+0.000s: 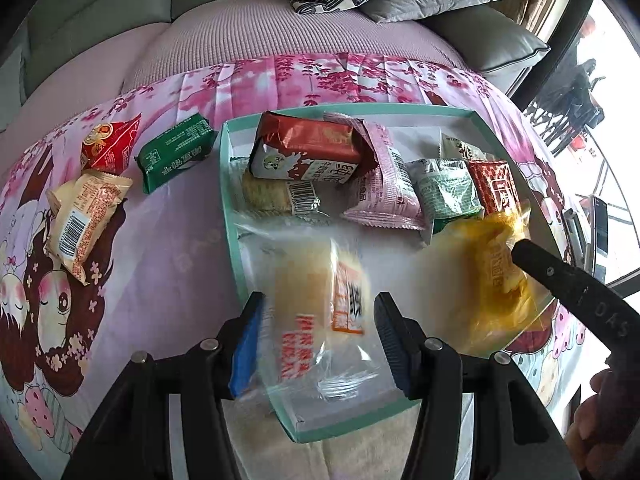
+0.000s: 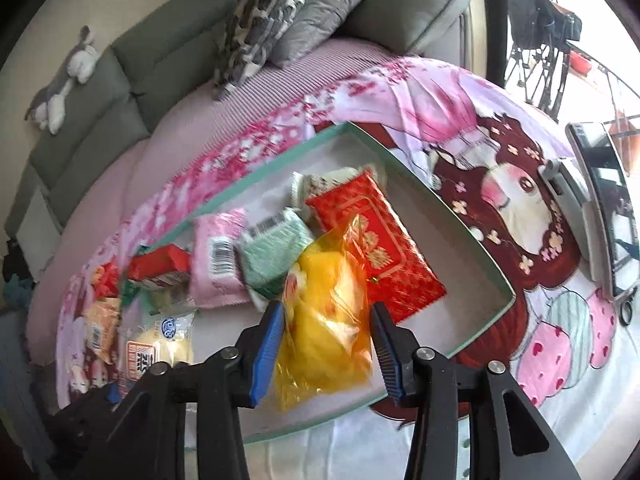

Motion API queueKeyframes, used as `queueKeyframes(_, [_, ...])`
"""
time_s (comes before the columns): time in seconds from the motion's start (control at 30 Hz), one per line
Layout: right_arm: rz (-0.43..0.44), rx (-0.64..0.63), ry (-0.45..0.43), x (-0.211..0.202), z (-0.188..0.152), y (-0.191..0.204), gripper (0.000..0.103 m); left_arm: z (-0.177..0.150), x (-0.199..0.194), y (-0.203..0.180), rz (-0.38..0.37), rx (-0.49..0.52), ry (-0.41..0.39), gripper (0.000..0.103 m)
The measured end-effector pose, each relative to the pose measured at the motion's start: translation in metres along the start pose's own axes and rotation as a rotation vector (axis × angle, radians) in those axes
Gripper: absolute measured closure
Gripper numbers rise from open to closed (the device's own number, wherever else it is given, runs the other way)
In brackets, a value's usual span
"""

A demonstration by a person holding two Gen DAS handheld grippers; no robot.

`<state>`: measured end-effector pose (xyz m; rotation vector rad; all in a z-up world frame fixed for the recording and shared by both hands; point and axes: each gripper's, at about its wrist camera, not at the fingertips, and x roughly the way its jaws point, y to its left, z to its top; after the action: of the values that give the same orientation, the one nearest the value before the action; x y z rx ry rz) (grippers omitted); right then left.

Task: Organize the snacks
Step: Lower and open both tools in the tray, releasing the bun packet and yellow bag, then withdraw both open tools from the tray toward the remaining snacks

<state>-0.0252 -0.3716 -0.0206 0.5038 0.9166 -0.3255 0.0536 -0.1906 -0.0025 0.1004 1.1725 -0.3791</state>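
Left wrist view: the left gripper [image 1: 318, 338] holds a clear bag [image 1: 316, 312] with a pale cake between its blue pads, over the near end of the teal tray [image 1: 230, 216]. In the tray lie a brown-red pack [image 1: 310, 148] on top of a cracker pack [image 1: 268, 194], a pink pack [image 1: 386, 188], a green pack [image 1: 444, 188] and a red pack [image 1: 494, 184]. A yellow bag [image 1: 492, 276] hangs at the right with a black finger of the other gripper against it. Left of the tray, on the pink cloth [image 1: 172, 240], lie a dark green pack [image 1: 176, 152], a small red pack [image 1: 112, 144] and a cream pack [image 1: 84, 220].

Right wrist view: the right gripper [image 2: 326, 344] clamps the yellow bag [image 2: 326, 328] above the tray [image 2: 472, 236]. It partly hides the red pack [image 2: 376, 240] and green pack [image 2: 272, 256]. A phone [image 2: 600, 196] on a stand sits at right.
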Motion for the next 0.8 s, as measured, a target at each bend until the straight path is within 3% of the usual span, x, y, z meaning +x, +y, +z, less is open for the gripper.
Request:
queueKeyframes(0.33, [-0.013, -0.015, 0.016, 0.003, -0.002, 0.002, 0.042, 0.002, -0.004, 0.003, 0.000, -0.020, -0.020, 0.035])
queueKeyframes(0.4, [-0.016, -0.016, 0.014, 0.005, -0.001, 0.002, 0.034, 0.002, -0.006, 0.004, 0.002, -0.027, -0.028, 0.034])
queueKeyframes(0.6, [-0.029, -0.034, -0.002, 0.005, -0.001, 0.004, 0.025, 0.003, -0.014, 0.013, 0.013, -0.063, -0.063, 0.022])
queueKeyframes(0.8, [-0.027, -0.054, -0.012, 0.005, -0.001, 0.008, 0.019, 0.004, -0.021, 0.026, 0.061, -0.117, -0.101, 0.020])
